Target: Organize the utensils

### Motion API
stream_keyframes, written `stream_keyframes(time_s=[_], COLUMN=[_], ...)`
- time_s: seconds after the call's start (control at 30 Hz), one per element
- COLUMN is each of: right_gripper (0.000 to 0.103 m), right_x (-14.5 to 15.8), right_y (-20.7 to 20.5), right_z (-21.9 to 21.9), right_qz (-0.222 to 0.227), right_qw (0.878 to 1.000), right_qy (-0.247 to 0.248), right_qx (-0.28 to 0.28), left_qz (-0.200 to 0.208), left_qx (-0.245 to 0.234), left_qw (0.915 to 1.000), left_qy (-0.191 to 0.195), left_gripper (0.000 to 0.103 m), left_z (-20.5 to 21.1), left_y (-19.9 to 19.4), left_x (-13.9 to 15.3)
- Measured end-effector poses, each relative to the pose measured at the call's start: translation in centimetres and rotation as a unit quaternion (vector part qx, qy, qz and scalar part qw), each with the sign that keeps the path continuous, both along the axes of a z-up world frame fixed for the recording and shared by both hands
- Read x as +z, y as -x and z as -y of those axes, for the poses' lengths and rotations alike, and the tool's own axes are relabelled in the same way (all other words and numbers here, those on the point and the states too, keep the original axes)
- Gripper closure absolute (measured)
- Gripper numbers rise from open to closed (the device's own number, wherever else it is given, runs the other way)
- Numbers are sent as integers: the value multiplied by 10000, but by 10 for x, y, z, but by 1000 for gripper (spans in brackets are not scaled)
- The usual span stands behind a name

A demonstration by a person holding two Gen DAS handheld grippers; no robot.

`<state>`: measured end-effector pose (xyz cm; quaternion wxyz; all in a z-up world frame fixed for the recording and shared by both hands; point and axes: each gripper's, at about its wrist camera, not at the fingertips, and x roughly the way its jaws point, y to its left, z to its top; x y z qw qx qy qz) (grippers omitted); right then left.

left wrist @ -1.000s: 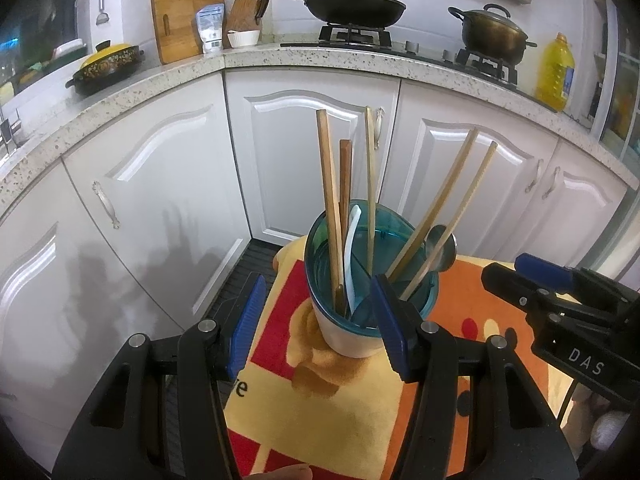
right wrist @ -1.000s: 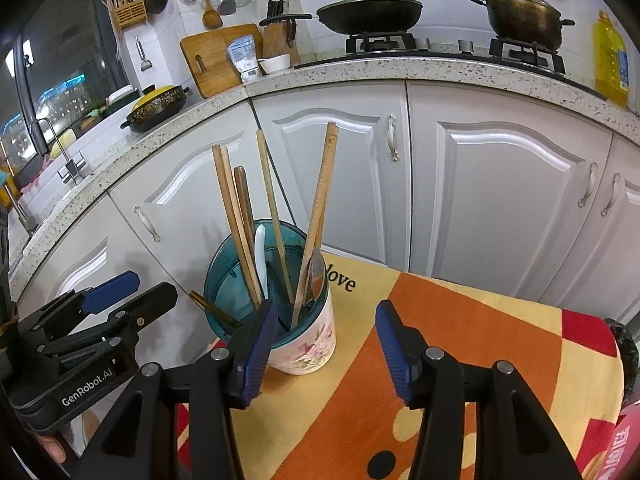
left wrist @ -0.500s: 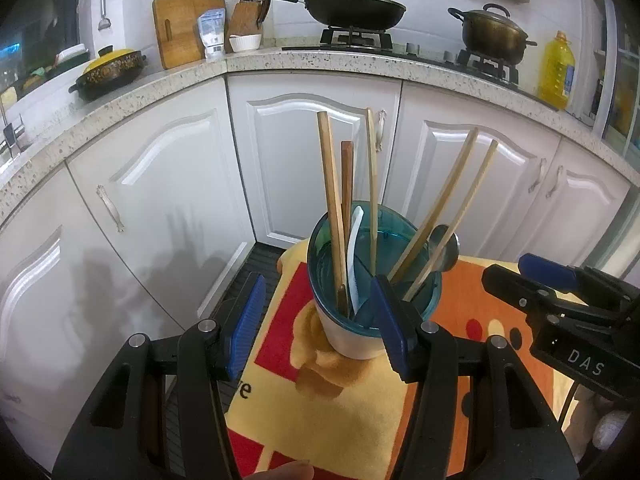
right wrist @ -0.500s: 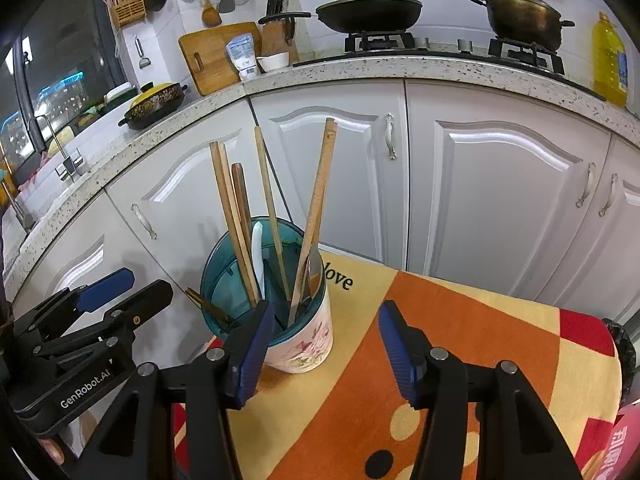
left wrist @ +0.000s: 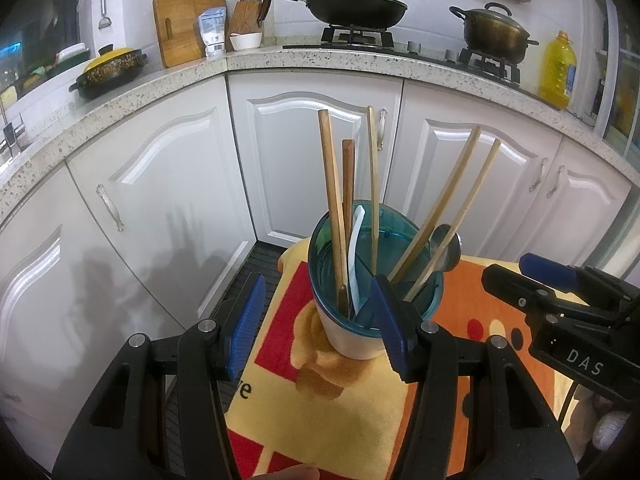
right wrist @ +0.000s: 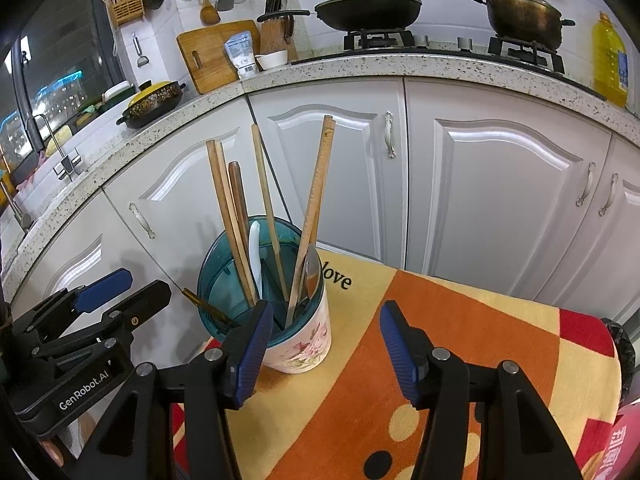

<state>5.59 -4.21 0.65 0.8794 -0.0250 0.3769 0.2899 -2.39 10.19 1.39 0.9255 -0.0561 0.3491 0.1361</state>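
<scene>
A white floral cup with a teal insert [left wrist: 352,340] [right wrist: 300,344] stands on an orange, yellow and red cloth [left wrist: 320,412] [right wrist: 460,320]. It holds several wooden chopsticks [left wrist: 332,200] [right wrist: 316,200], a white plastic utensil [left wrist: 354,256] [right wrist: 255,256] and a metal spoon [left wrist: 446,248] [right wrist: 312,272]. My left gripper [left wrist: 318,324] is open and empty, just in front of the cup. My right gripper [right wrist: 322,352] is open and empty, to the right of the cup; it also shows in the left wrist view [left wrist: 560,300].
White kitchen cabinets [left wrist: 312,152] stand close behind the cloth-covered surface. The speckled counter [right wrist: 360,68] carries a cutting board, a knife block, a wok, a pot and a yellow oil bottle [left wrist: 558,70]. The cloth's left edge drops to a dark floor mat [left wrist: 256,268].
Both grippers have drawn back and risen slightly from the cup. Both stay open. The utensils in the cup have not moved.
</scene>
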Motion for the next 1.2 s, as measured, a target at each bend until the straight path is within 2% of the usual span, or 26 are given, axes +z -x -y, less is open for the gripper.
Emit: stream_keyframes(time_s=[1.2], right_gripper=[47], right_x=[-8], right_y=[-6], right_z=[-6], right_qz=[-100], right_qw=[9999], right_qy=[96], right_qx=[47], left_qz=[-21], left_qx=[18], left_qw=[10000], left_qy=[25], left_gripper=[49], left_z=[-2], left_y=[-3], left_x=[-3])
